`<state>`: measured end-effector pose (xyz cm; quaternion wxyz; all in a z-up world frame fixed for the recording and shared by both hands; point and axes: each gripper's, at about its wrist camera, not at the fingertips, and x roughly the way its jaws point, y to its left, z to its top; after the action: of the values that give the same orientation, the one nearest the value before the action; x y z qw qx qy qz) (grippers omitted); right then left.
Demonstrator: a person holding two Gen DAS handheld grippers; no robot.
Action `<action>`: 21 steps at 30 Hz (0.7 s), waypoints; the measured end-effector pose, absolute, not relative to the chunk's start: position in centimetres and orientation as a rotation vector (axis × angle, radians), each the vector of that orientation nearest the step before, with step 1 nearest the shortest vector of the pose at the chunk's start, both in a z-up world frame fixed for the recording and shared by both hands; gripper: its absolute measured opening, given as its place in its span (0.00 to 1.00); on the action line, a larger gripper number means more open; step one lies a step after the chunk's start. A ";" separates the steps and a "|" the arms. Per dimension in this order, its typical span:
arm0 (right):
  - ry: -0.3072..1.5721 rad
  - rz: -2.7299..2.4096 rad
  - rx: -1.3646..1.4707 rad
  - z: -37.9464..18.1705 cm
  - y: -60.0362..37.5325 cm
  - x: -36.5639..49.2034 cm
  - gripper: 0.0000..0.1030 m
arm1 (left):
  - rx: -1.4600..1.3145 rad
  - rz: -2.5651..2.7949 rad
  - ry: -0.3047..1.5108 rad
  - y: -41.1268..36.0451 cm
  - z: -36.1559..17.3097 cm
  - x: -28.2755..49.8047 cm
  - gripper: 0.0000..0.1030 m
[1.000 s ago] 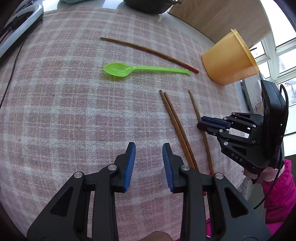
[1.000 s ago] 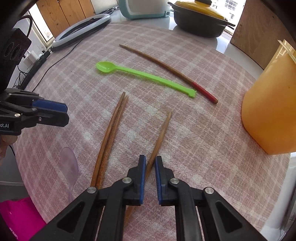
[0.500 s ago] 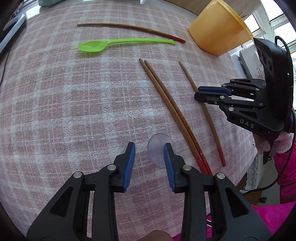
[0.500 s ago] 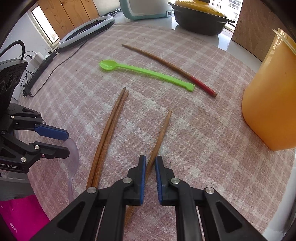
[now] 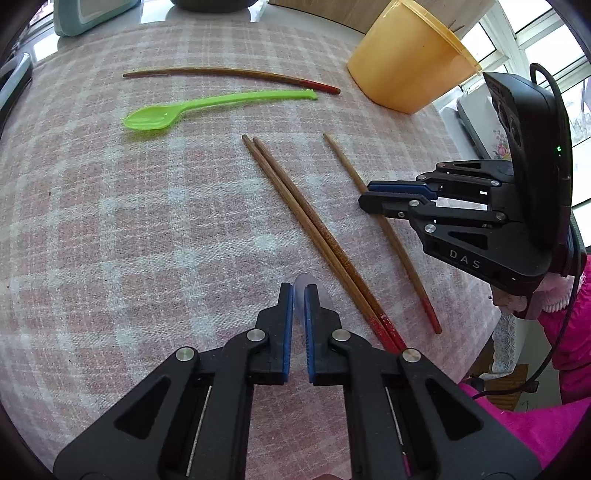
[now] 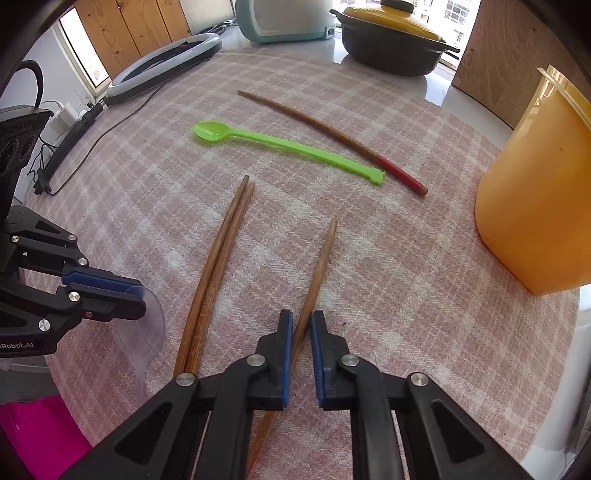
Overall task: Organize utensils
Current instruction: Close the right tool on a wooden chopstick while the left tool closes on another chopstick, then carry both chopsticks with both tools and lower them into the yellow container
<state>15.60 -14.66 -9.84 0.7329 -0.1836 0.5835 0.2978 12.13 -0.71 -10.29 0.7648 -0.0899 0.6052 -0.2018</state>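
Observation:
My left gripper is shut on a clear plastic spoon, seen also in the right wrist view. My right gripper is closed around a single wooden chopstick that lies on the checked cloth; it also shows in the left wrist view. A pair of wooden chopsticks lies between the grippers. A green plastic spoon and a curved red-tipped chopstick lie farther off. An orange plastic tub stands at the far right.
The pink checked cloth covers a round table whose edge is close behind both grippers. A black pot with a yellow lid, a teal appliance and a ring light with cable sit at the back.
My left gripper has closed on the clear spoon, which lay between its open fingers before. My right gripper has stayed closed around the single chopstick.

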 end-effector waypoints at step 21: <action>1.150 0.608 -0.123 -3.7 -20.1 16.3 0.03 | -0.081 -0.458 1.051 -1.0 -0.6 14.5 0.00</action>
<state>16.29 -20.11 -3.74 0.7942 -0.0571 0.5348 0.2829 14.46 -0.96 -0.64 0.8395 -0.0384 0.4969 -0.2164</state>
